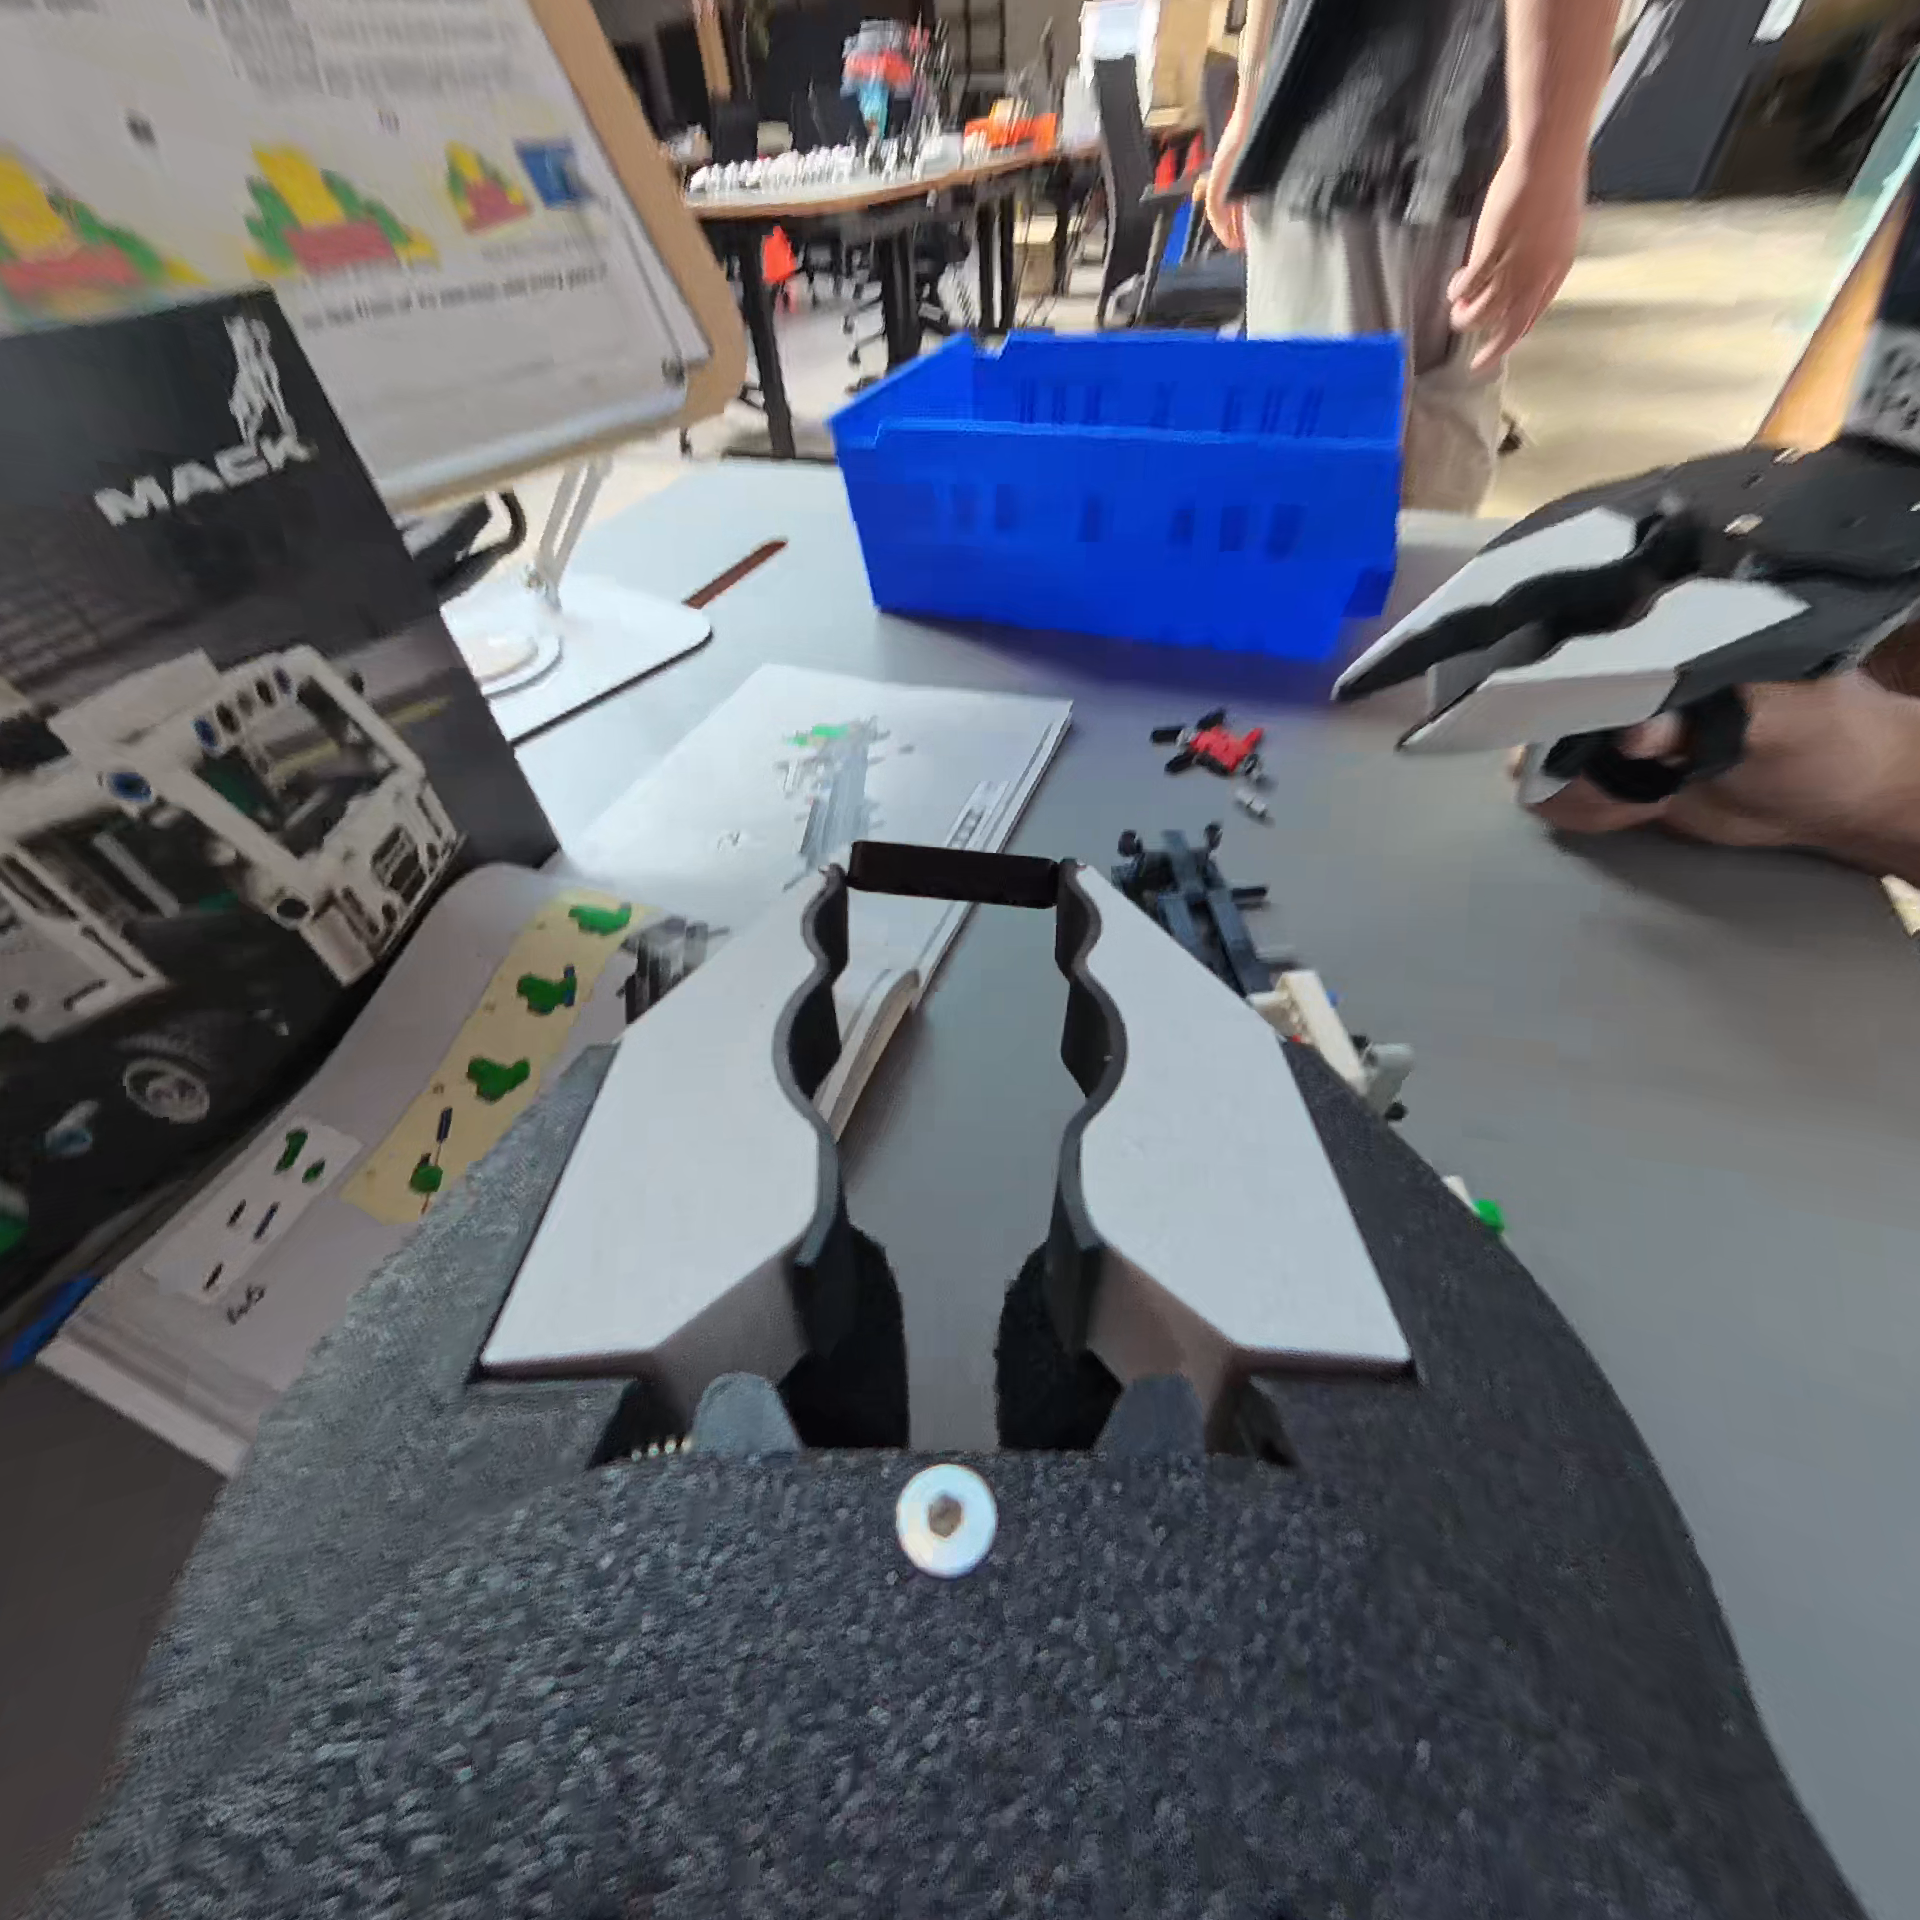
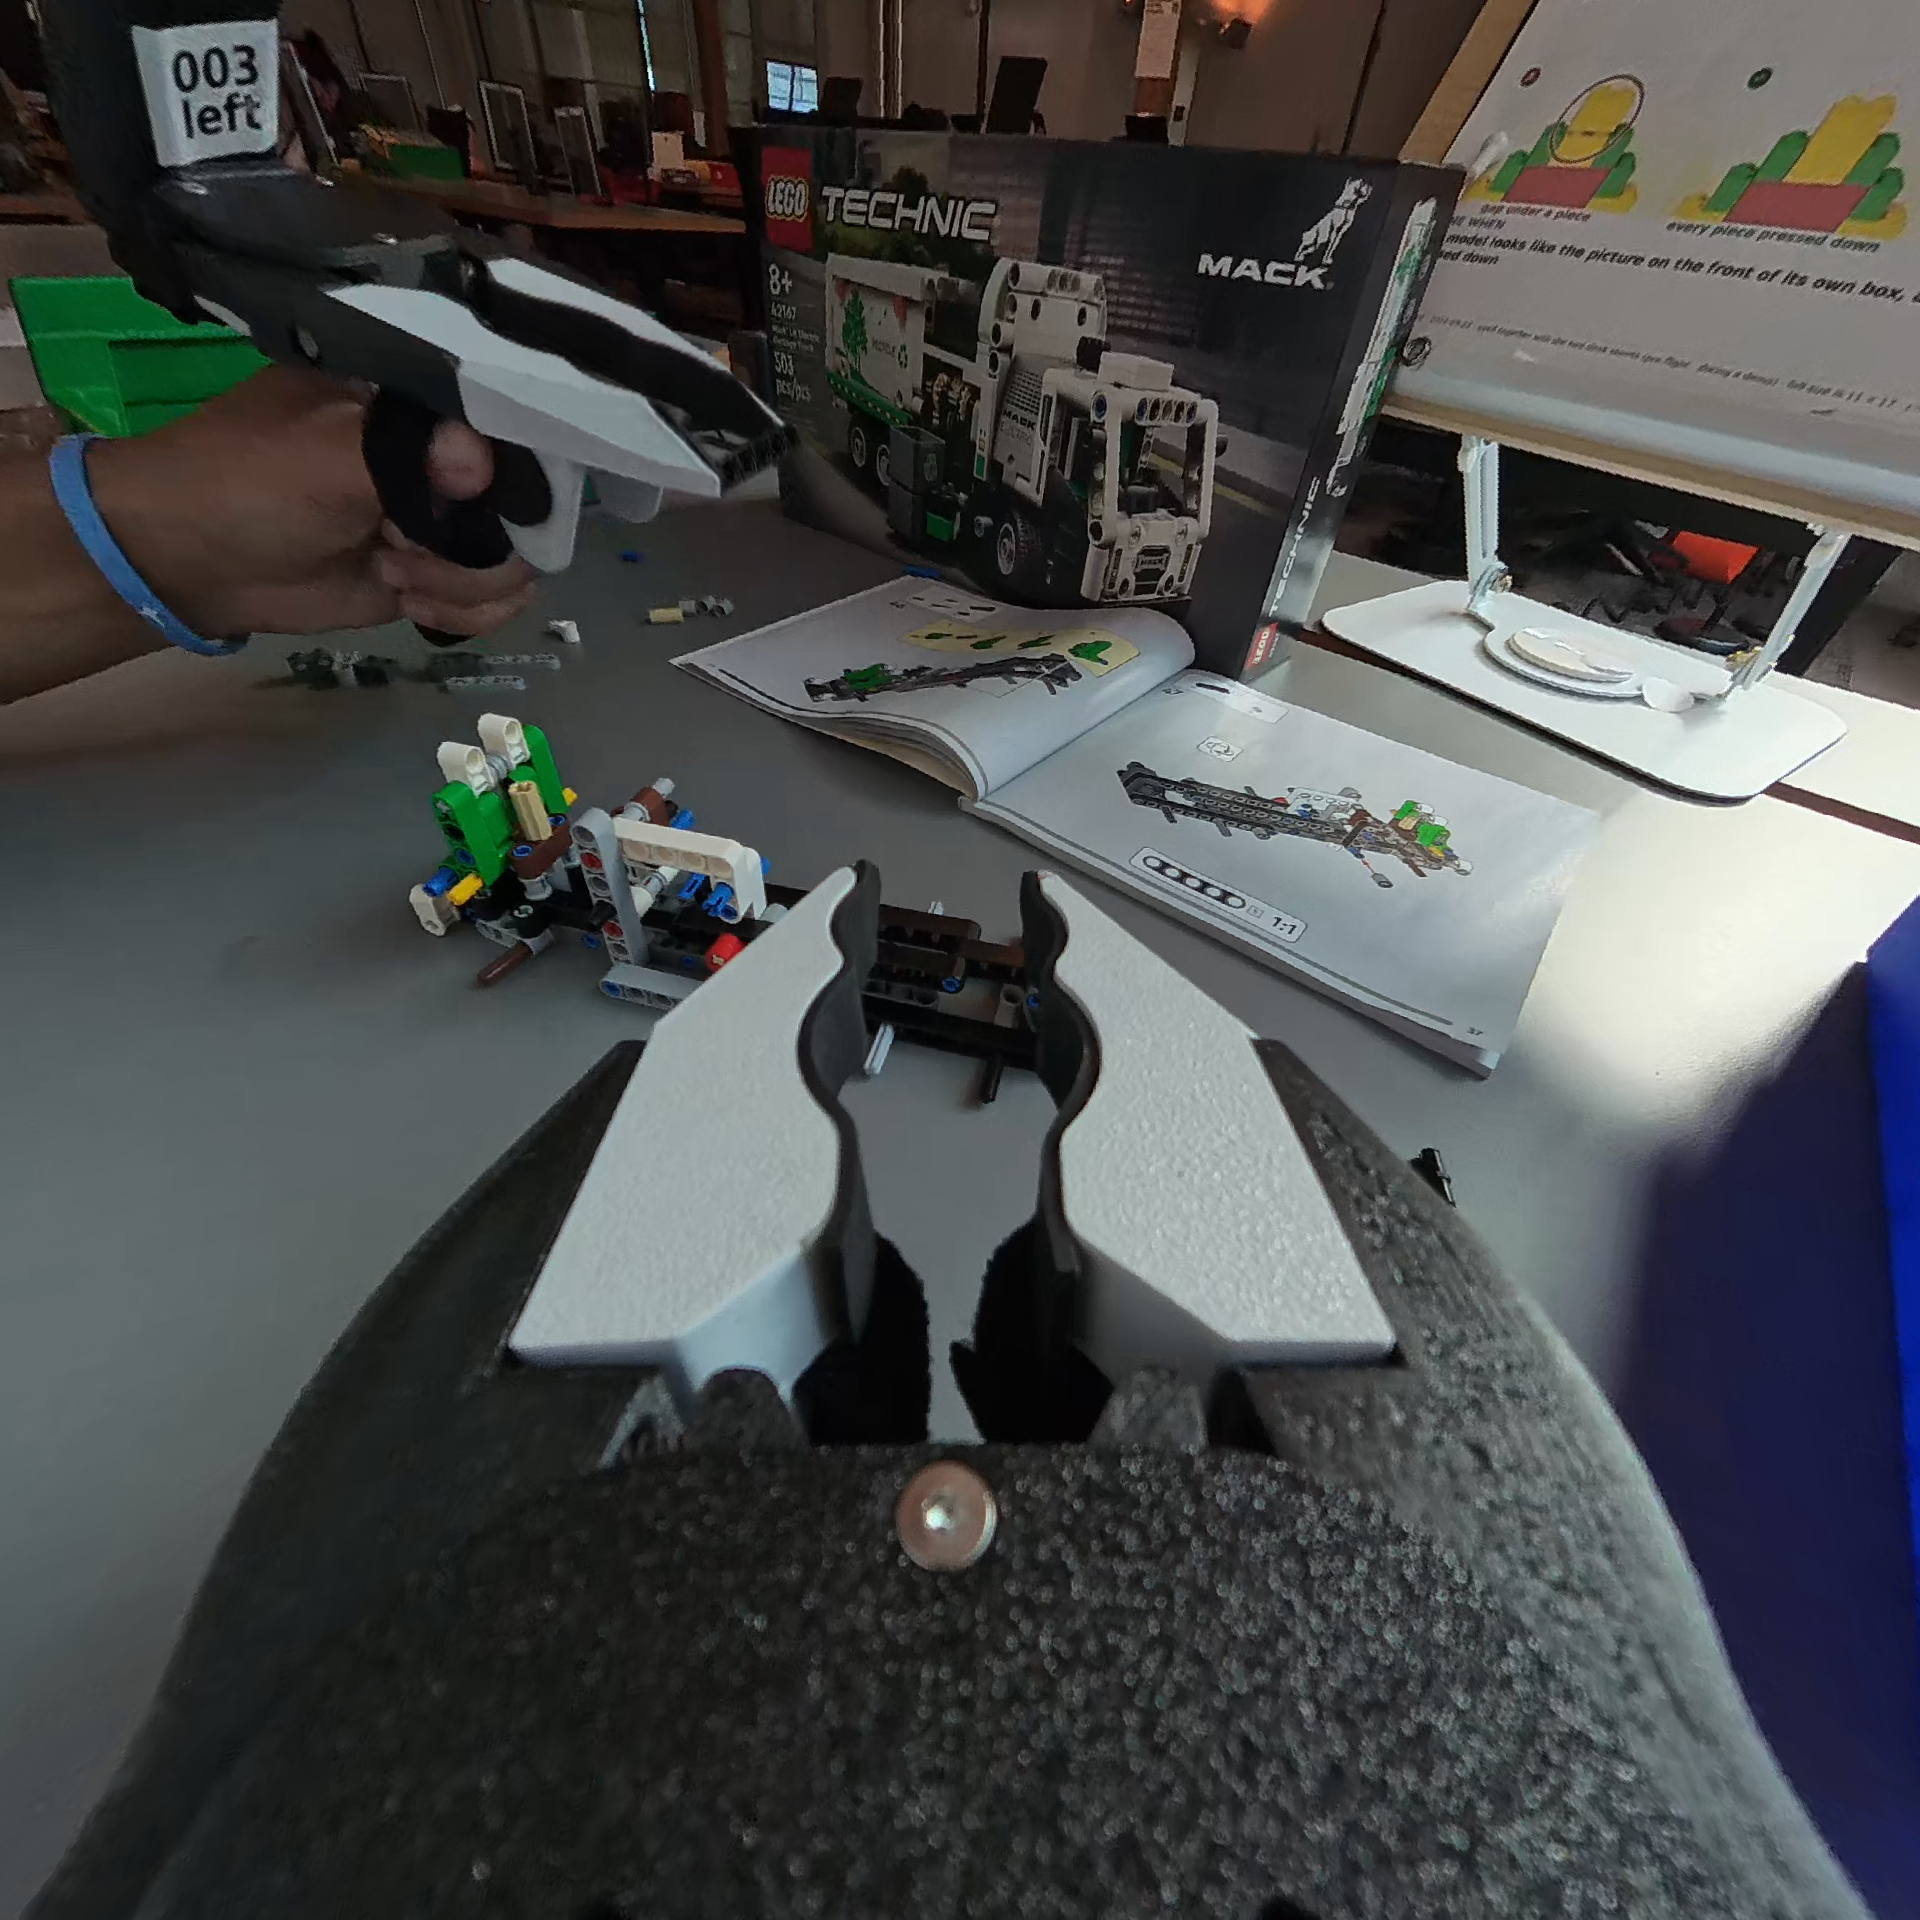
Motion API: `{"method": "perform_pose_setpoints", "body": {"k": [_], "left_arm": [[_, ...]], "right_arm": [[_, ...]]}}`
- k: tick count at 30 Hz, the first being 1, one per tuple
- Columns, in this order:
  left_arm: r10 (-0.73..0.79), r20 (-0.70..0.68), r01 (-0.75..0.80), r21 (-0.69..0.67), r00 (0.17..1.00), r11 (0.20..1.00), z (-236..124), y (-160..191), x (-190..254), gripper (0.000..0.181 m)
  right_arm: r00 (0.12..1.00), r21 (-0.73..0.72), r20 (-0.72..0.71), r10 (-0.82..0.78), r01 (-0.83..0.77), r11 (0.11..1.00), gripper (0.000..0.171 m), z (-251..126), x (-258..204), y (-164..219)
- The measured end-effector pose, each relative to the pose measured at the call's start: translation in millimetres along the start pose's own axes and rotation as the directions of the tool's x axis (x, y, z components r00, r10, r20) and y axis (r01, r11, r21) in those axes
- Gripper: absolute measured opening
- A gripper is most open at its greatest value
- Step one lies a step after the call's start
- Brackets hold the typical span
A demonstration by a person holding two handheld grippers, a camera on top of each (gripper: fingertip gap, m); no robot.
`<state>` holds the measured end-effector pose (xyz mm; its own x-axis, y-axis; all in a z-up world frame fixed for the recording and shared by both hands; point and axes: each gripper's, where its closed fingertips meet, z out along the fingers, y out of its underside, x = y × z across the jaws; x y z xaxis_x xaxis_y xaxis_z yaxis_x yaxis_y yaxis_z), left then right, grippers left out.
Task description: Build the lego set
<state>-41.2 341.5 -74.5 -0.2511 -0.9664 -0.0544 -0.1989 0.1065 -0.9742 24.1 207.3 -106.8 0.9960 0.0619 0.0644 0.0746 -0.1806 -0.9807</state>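
Observation:
My left gripper (image 1: 951, 883) is shut on a short black beam (image 1: 951, 876), held crosswise by its ends between the fingertips, above the open manual. It also shows in the right wrist view (image 2: 753, 457), raised at the upper left with the black beam (image 2: 756, 454) at its tips. My right gripper (image 2: 948, 899) is open and empty, its fingers either side of the black rear end of the partly built chassis (image 2: 623, 883). I cannot tell whether it touches it. The chassis (image 1: 1216, 914) has green, white and blue parts at its far end.
The open instruction manual (image 2: 1143, 790) lies before the set's box (image 2: 1039, 364). A blue bin (image 1: 1122, 488) stands at the table's far side. Loose pieces (image 1: 1216, 748) lie near it, and more loose pieces (image 2: 468, 665) lie beneath the left hand. A board on a white stand (image 2: 1558, 665) and a standing person (image 1: 1382, 208) are nearby. The gap from one gripper's tips to the other's is roughly 15 cm.

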Motion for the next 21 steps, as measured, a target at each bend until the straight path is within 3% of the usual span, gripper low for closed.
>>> {"method": "perform_pose_setpoints", "body": {"k": [5, 7, 9, 11, 13, 16, 21], "left_arm": [[0.012, -0.100, -0.004, 0.076, 0.995, 0.997, 2, -20, 13, 0.038], [0.096, -0.206, -0.093, 0.025, 0.974, 0.995, 15, -19, 25, 0.038], [0.252, -0.273, -0.287, -0.093, 0.928, 0.953, 39, -13, 21, 0.038], [0.400, -0.396, -0.483, -0.132, 0.826, 0.866, 64, -10, 17, 0.038], [0.449, -0.549, -0.607, -0.139, 0.705, 0.782, 88, -2, 16, 0.038], [0.406, -0.739, -0.730, -0.167, 0.538, 0.663, 117, 22, 9, 0.038], [0.286, -0.914, -0.850, -0.104, 0.286, 0.517, 147, 51, 9, 0.038]], "right_arm": [[1.000, 0.020, 0.005, 0.017, -0.017, 1.000, 0.026, -2, 1, -2], [1.000, 0.012, 0.009, 0.014, -0.014, 1.000, 0.026, -1, 1, -1], [1.000, 0.008, 0.010, 0.006, -0.006, 1.000, 0.026, -1, 0, -1], [1.000, 0.009, 0.011, -0.010, 0.010, 1.000, 0.026, -1, -2, -1], [0.999, 0.006, 0.014, -0.029, 0.029, 1.000, 0.026, -1, -5, -1], [0.998, 0.008, 0.011, -0.058, 0.058, 0.998, 0.026, -1, -7, -1], [0.995, -0.012, 0.014, -0.094, 0.094, 0.995, 0.025, 1, -11, 2]]}}
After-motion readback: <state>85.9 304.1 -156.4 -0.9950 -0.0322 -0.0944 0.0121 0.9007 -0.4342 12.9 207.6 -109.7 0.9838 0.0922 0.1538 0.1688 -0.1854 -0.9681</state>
